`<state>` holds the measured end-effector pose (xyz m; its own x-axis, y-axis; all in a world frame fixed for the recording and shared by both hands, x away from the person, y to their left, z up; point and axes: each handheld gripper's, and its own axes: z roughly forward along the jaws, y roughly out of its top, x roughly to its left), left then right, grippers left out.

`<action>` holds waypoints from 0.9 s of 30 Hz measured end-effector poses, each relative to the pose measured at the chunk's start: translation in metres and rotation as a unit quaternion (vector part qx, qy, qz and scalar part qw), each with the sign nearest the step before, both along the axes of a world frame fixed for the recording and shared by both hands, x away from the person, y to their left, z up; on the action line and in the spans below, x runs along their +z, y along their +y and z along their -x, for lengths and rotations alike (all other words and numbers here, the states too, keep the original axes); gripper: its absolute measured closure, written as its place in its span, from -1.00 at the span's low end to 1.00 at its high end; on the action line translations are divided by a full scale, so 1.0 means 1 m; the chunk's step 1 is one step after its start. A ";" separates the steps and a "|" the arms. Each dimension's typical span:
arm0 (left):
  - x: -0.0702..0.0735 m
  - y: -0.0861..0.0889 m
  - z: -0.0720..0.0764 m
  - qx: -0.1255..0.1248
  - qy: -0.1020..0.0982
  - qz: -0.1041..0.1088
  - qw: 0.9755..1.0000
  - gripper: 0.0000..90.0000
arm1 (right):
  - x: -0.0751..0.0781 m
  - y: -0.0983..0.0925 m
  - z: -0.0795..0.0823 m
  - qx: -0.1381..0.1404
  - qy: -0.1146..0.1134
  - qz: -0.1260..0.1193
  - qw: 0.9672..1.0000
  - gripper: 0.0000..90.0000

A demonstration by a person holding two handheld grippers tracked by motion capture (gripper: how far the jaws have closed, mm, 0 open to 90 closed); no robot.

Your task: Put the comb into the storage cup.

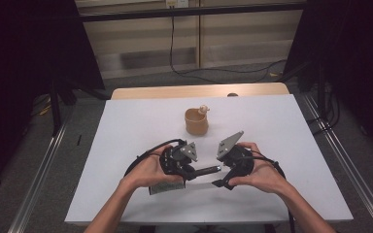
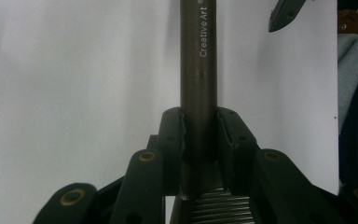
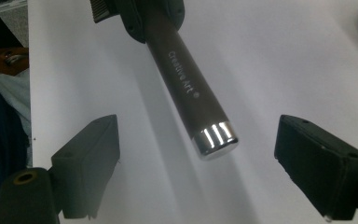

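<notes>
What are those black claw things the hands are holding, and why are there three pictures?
They are grabbing tools, one in each of a person's hands. One camera looks down from above; the other two ride on the tools. The left gripper squeezes a dark brown pen with a shiny silver tip. The right gripper has its jaws wide apart either side of that tip, not touching it. Farther back on the white table stands a small tan cup with something pale at its rim.
</notes>
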<state>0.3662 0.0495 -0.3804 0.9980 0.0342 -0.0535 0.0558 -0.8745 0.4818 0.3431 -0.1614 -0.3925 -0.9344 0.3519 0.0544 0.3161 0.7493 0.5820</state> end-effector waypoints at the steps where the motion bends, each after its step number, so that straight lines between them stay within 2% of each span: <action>1: 0.000 0.000 0.000 0.002 -0.002 0.001 1.000 0.62 | 0.001 0.001 -0.001 0.003 0.000 0.002 1.000 -0.68; 5: -0.002 0.001 -0.002 -0.002 -0.002 -0.004 1.000 0.62 | 0.005 0.006 -0.002 0.013 -0.002 0.005 1.000 -0.65; 8: -0.003 0.001 -0.001 0.005 0.004 0.000 1.000 0.62 | 0.004 0.009 -0.004 0.018 -0.001 0.009 1.000 -0.57; 11: -0.003 0.001 -0.001 0.001 -0.002 -0.006 1.000 0.63 | 0.003 0.011 -0.007 0.020 0.000 0.014 1.000 -0.53; 14: -0.003 0.000 -0.002 -0.001 -0.004 -0.010 1.000 0.63 | 0.003 0.015 -0.010 0.029 0.001 0.019 0.999 -0.41; 16: -0.005 0.000 -0.001 0.007 -0.003 -0.005 1.000 0.63 | 0.003 0.018 -0.010 0.038 0.002 0.032 0.999 -0.33; 19: -0.005 0.001 -0.002 0.004 0.001 -0.005 1.000 0.62 | 0.002 0.021 -0.012 0.048 0.004 0.036 0.998 -0.20; 21: -0.005 0.001 -0.003 -0.002 -0.004 -0.004 1.000 0.63 | 0.002 0.023 -0.012 0.052 0.011 0.042 0.998 -0.08; 26: -0.005 0.002 -0.003 -0.002 0.001 -0.006 1.000 0.62 | 0.002 0.025 -0.015 0.063 0.011 0.052 0.997 0.14; 27: -0.006 0.002 -0.003 0.002 0.003 0.000 1.000 0.62 | 0.002 0.026 -0.015 0.064 0.009 0.054 0.996 0.17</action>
<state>0.3692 0.0516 -0.3860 0.9975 0.0378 -0.0605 0.0624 -0.8741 0.4817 0.3584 -0.1358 -0.3906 -0.9714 0.2339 0.0405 0.2233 0.8426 0.4901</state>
